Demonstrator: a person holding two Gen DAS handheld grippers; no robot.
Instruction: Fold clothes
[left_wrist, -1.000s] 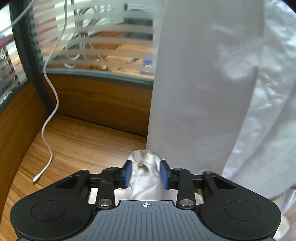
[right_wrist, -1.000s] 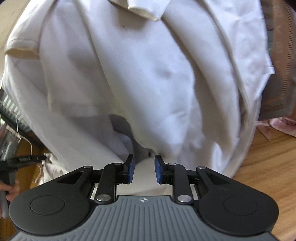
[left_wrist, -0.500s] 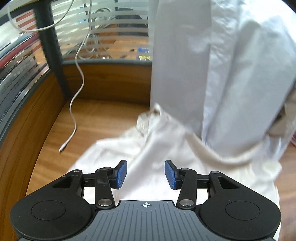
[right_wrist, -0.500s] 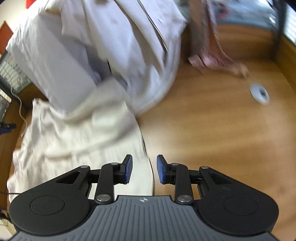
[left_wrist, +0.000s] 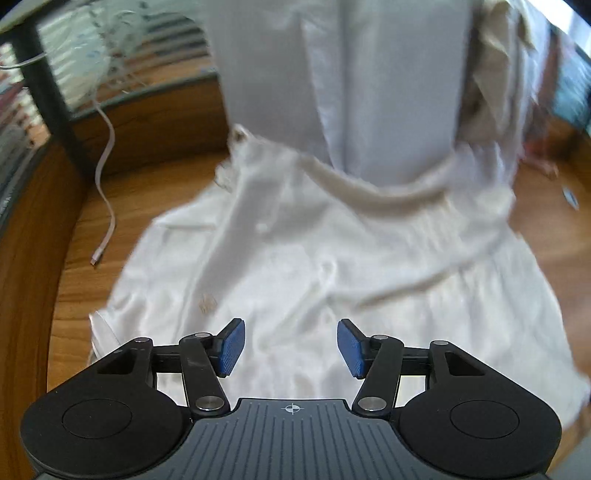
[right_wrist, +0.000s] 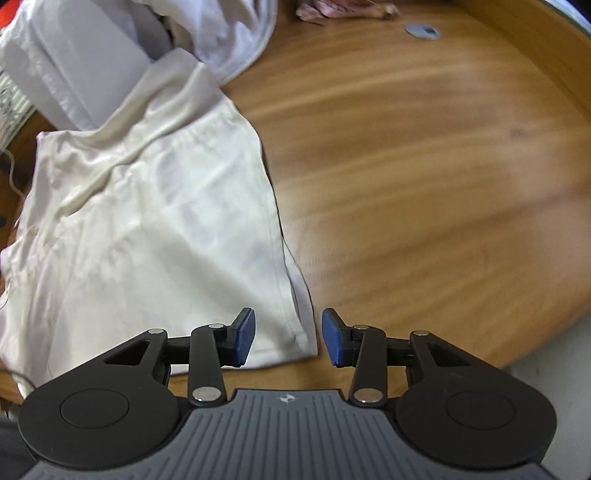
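Desk (right_wrist: 424, 155) disc (right_wrist: 423, 30) (right view only).

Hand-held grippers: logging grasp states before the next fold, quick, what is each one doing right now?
Left hand-held gripper: open, empty, above the cream shirt.
Right hand-held gripper: open, empty, over the shirt's corner.

Office: wooden desk (right_wrist: 424, 147), window blinds (left_wrist: 122, 48)

The cream-white garment (left_wrist: 314, 266) fills the frame's centre, plain, with tan shadowed folds. Behind it, at top centre, pale grey-white cloth (left_wrist: 369, 85). The table (right_wrist: 424, 166) at right is warm orange-brown with wood grain. Both grippers' pads (right_wrist: 245, 338) are blue on black arms. A white cable (left_wrist: 107, 206) shows at left.
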